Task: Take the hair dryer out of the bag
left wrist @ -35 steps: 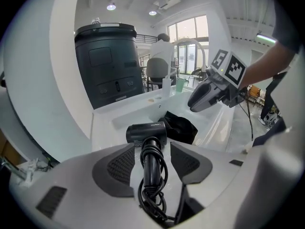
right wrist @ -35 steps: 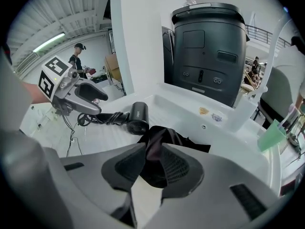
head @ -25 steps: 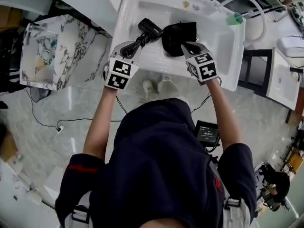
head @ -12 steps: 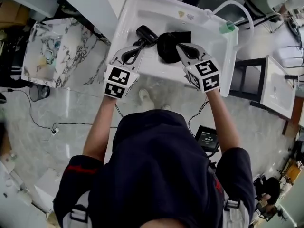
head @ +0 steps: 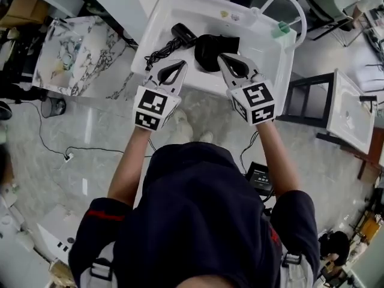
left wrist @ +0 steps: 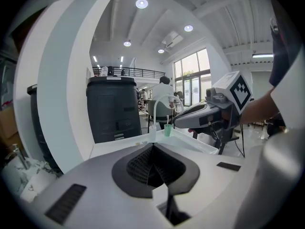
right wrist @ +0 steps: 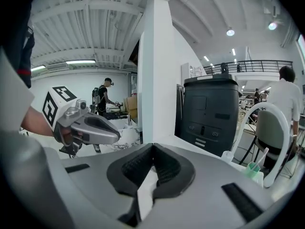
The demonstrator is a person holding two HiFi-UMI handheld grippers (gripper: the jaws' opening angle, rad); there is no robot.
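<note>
My left gripper (head: 181, 63) has come up and back toward me since a sec ago, when its tips were down at the power cord (head: 157, 53). Its fingers are now pressed together w/ nothing between them, hanging over the near edge of the white basin (head: 258, 38). The cord lies loose in a bundle at the basin's left, just ahead of that gripper. Beyond it the hair dryer (head: 183, 33) lies on its side: black, short barrel, fully out of the black bag (head: 215, 48) and just left of it; can't tell if the two touch. Dryer & bag sit about where they did before. The bag is slumped mid-basin, dark and crumpled. My right gripper (head: 221, 57) has lifted off the bag too; it's closed tight, empty, tip near the bag's near side. At the basin's far right corner stands a green cup (head: 281, 29).
</note>
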